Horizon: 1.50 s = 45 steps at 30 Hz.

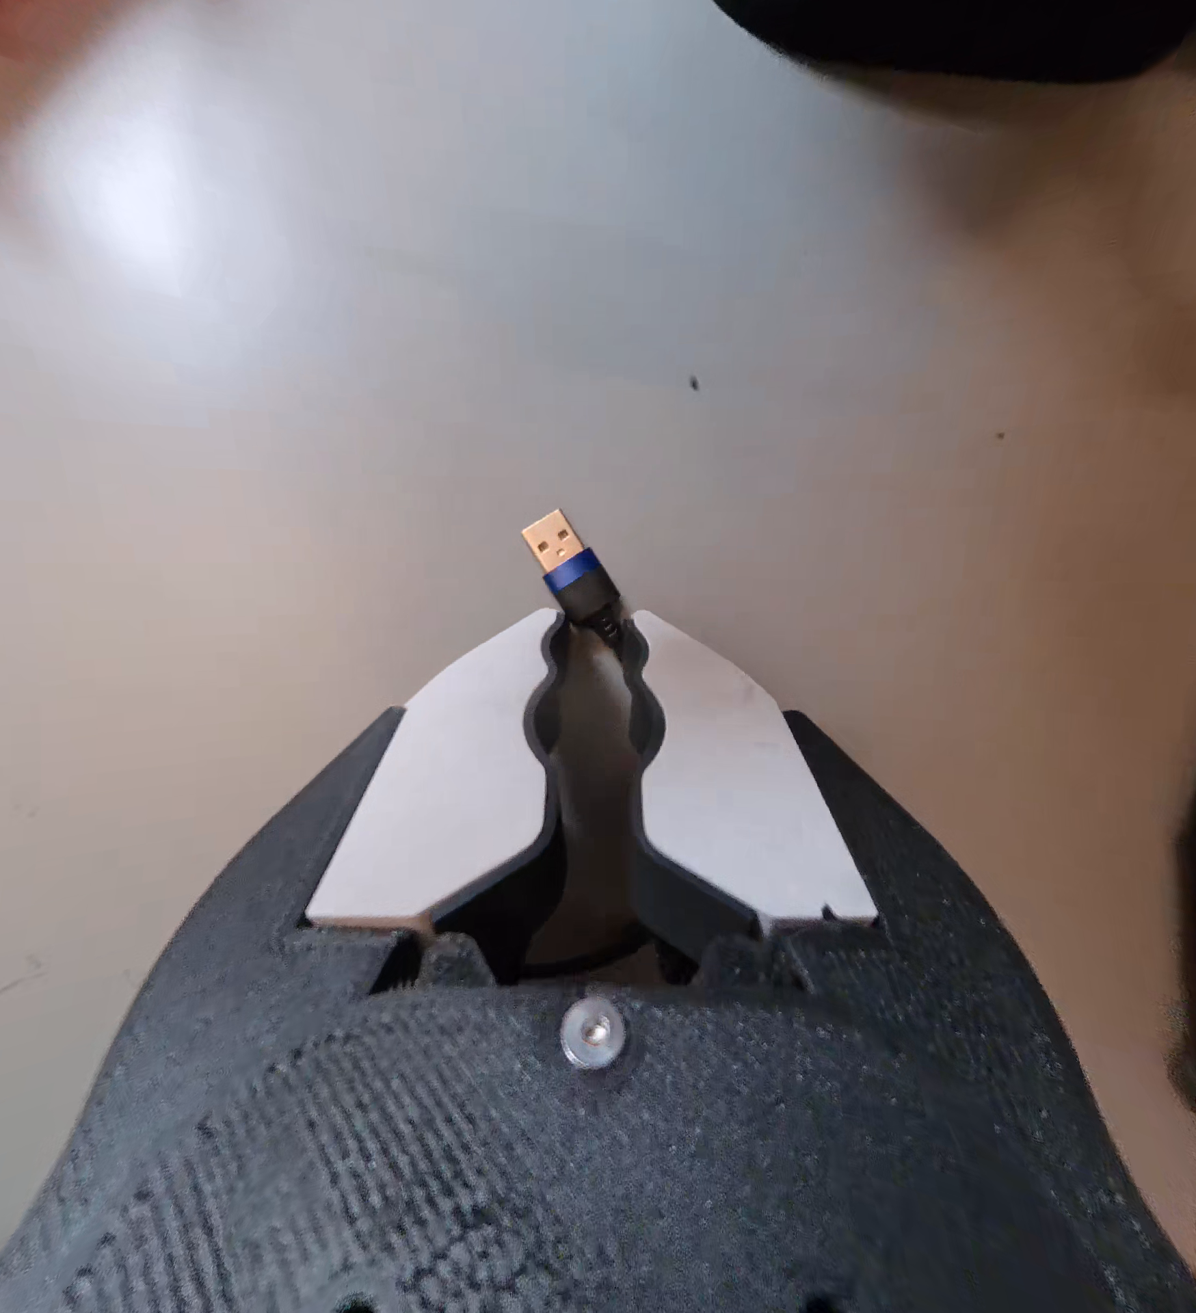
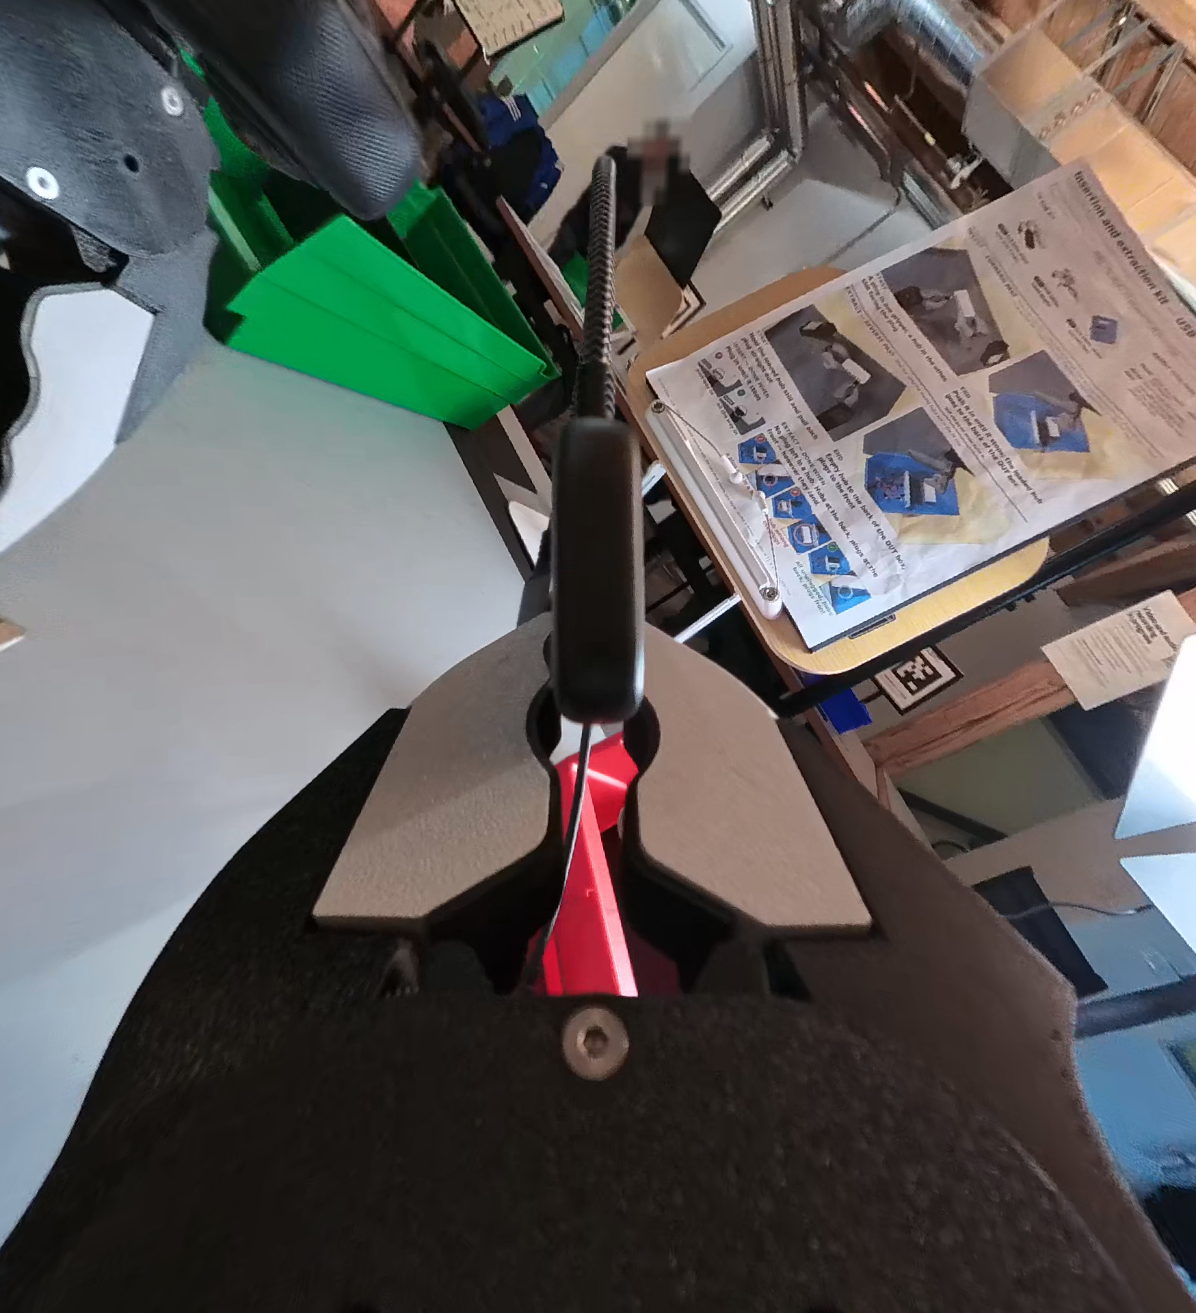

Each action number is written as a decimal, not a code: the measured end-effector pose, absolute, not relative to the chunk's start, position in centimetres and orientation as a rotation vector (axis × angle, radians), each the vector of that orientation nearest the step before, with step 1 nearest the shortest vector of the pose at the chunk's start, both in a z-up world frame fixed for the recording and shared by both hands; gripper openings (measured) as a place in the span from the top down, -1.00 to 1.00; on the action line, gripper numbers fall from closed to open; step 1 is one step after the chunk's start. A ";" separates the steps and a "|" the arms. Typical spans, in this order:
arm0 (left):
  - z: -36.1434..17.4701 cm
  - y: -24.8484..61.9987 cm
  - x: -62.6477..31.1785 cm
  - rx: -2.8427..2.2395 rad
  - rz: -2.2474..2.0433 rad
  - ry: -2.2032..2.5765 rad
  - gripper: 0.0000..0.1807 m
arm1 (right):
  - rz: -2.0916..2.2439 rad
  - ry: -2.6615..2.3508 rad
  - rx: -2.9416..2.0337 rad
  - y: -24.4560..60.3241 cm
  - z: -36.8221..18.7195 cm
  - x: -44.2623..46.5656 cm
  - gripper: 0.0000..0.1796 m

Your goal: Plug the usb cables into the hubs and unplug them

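left wrist view: our left gripper (image 1: 595,618) has its tips pinched on the black collar of the usb cable (image 1: 584,593); its gold plug (image 1: 553,538) with a blue band pokes out past the tips, tilted left, over the pale table (image 1: 296,426). right wrist view: our right gripper (image 2: 598,650) is clamped on a black hub (image 2: 598,561) standing on edge, braided cord (image 2: 598,284) running away from it. a red piece (image 2: 598,852) shows below. farther off, green bins (image 2: 382,320) and a printed sheet (image 2: 936,398) on a board.
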State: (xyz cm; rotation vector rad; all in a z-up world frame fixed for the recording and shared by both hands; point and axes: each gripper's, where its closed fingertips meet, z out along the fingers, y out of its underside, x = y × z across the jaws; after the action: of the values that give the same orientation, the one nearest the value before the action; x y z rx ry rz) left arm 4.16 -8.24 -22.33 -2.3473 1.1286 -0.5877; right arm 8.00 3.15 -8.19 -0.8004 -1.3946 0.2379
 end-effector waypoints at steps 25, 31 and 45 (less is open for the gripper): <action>-22.3 -13.8 -2.0 -2.180 -0.279 1.569 0.74 | 0.330 -1.356 -0.805 2.8 -7.6 8.2 0.87; -22.5 -13.7 -0.8 -2.192 -0.383 1.609 0.96 | 0.374 -1.347 -0.791 2.5 -7.3 8.5 0.87; -13.5 -16.3 1.3 -2.123 -1.479 0.814 1.00 | 0.522 -1.357 -0.744 0.2 -6.6 8.1 0.87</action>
State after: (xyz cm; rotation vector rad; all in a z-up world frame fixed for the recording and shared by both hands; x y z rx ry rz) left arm 1.31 -16.29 -13.49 -2.1230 0.8137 -1.4793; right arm 8.06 0.22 -6.56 -0.7438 -1.3571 0.5216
